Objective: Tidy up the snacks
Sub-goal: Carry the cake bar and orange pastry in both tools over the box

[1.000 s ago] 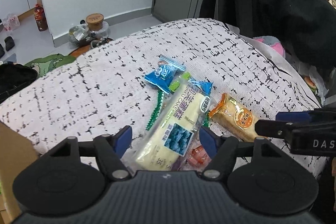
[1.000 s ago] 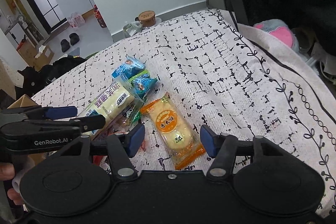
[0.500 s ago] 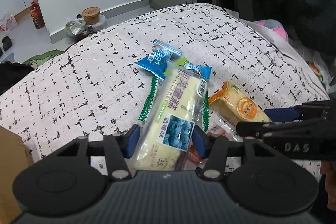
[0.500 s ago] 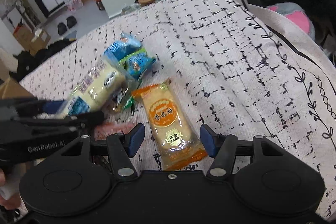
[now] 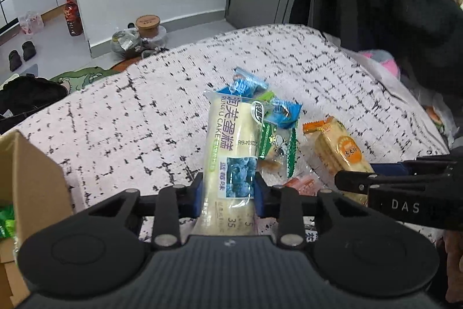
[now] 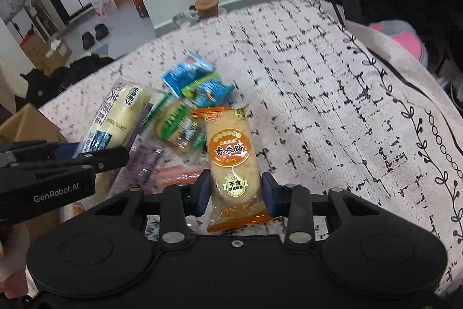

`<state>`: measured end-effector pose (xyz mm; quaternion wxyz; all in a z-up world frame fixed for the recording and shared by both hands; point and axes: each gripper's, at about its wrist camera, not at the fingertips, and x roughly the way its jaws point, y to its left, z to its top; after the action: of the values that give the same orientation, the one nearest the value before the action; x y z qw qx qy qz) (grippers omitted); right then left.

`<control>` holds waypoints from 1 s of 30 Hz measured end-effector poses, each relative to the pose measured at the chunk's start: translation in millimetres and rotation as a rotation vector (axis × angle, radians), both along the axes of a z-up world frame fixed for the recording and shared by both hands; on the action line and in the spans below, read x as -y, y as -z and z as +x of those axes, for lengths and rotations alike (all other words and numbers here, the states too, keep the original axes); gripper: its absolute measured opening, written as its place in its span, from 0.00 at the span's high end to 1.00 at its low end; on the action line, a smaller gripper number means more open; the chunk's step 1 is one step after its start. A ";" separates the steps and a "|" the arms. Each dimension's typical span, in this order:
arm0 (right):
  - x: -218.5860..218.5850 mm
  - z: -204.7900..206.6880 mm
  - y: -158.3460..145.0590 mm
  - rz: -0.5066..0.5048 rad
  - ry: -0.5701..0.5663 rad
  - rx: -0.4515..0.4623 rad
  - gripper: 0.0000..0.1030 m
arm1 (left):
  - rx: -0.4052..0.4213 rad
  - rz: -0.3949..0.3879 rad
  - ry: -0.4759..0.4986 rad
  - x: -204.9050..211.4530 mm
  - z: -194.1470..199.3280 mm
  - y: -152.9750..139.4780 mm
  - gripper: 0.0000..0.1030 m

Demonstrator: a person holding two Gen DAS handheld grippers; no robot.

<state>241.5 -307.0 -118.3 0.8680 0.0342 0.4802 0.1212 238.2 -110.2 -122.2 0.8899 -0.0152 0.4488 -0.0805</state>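
Left view, grip: my left gripper [image 5: 228, 191] has just been closing; its jaws now pinch the cake pack [image 5: 231, 152] at its lower end.
Left view, pack: it stands up from the jaws, leaning over the snack pile [image 5: 277, 132].
Left view, edges: I see a box [image 5: 31, 170] wall just left of the gripper and the bed [image 5: 139, 118] edge beyond it.
Left view, room: bare cover lies open ahead and to the left.
Right view, grip: my right gripper [image 6: 235, 194] has just been closing; its jaws clamp the cracker pack [image 6: 233, 155] low on its sides.
Right view, pack: upright between the pads, its orange bottom seam hanging below them.
Right view, edges: the left gripper sits close at my left, beside the pile.
Right view, room: wide bare cover to the right, out to the vine-print border [image 6: 416, 129].
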 end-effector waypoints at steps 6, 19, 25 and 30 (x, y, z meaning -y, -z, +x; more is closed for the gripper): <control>-12.8 -11.0 -19.2 0.045 -0.005 0.045 0.65 | 0.036 -0.021 -0.024 -11.2 -16.2 -19.5 0.69; -41.8 -28.5 -46.9 0.115 -0.028 0.119 0.65 | 0.097 -0.056 -0.111 -53.2 -48.2 -51.1 0.69; -53.1 -35.3 -50.7 0.131 -0.036 0.127 0.65 | 0.117 -0.062 -0.156 -72.8 -60.1 -59.9 0.69; -62.4 -38.9 -54.6 0.138 -0.047 0.137 0.65 | 0.131 -0.071 -0.200 -91.3 -67.3 -65.9 0.69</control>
<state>202.6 -244.6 -63.7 0.8913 0.0745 0.4111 0.1763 170.9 -18.9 -56.4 0.9199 -0.0861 0.3826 -0.0077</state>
